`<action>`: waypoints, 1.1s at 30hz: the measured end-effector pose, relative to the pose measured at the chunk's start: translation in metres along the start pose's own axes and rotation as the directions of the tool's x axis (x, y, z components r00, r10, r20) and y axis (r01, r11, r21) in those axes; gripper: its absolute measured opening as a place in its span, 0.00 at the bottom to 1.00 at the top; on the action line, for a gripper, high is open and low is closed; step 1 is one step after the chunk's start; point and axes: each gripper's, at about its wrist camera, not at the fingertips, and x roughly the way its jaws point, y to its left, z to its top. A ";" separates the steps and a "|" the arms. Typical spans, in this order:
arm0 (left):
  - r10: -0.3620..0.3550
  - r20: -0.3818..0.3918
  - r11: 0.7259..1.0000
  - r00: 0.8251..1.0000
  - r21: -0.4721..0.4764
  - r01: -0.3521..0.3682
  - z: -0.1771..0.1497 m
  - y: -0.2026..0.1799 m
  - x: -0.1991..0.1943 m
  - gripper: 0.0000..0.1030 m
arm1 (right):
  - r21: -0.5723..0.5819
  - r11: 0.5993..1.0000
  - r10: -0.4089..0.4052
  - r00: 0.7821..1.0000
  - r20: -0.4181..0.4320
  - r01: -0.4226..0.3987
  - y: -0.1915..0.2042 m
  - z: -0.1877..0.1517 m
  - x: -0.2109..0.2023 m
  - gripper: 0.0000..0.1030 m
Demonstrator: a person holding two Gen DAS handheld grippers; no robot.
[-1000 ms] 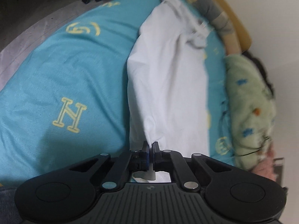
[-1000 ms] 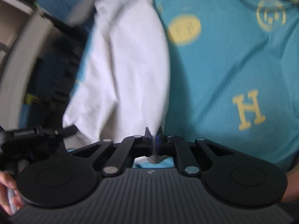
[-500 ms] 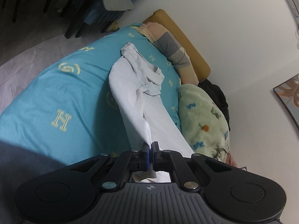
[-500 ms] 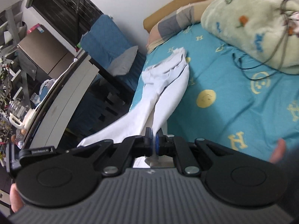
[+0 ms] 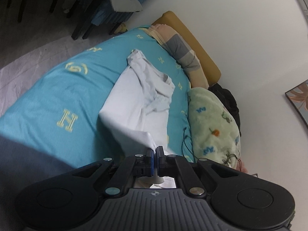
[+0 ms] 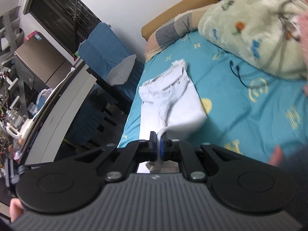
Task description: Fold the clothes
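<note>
Nearest, left gripper (image 5: 155, 151) and right gripper (image 6: 157, 141), jaws of each pinching a near edge of the white garment (image 5: 134, 104), lifted off the teal bedsheet (image 5: 57, 96) while its far part lies flat. Beyond, yellow "H" letters printed on the sheet, then a green fleece blanket (image 5: 213, 127) at right. Only from the right wrist: a table (image 6: 57, 115) and blue chair (image 6: 104, 52); only from the left: a framed picture (image 5: 300, 98).

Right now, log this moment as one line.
left hand-held gripper: shut on white cotton T-shirt | right hand-held gripper: shut on T-shirt | surface: turquoise bedsheet
</note>
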 end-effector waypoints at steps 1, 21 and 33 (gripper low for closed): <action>0.011 0.009 1.000 1.000 0.011 -0.011 0.010 -0.003 0.010 0.03 | -0.009 1.000 -0.006 1.000 0.002 0.006 0.002 0.009 0.014 0.07; 0.183 0.396 0.846 0.900 0.403 -0.349 0.117 -0.004 0.248 0.03 | -0.274 0.949 -0.118 0.981 0.155 0.158 -0.042 0.105 0.279 0.07; 0.284 0.301 0.771 0.910 0.492 -0.404 0.117 0.037 0.332 0.22 | -0.325 0.921 -0.204 0.976 0.076 0.217 -0.076 0.083 0.356 0.09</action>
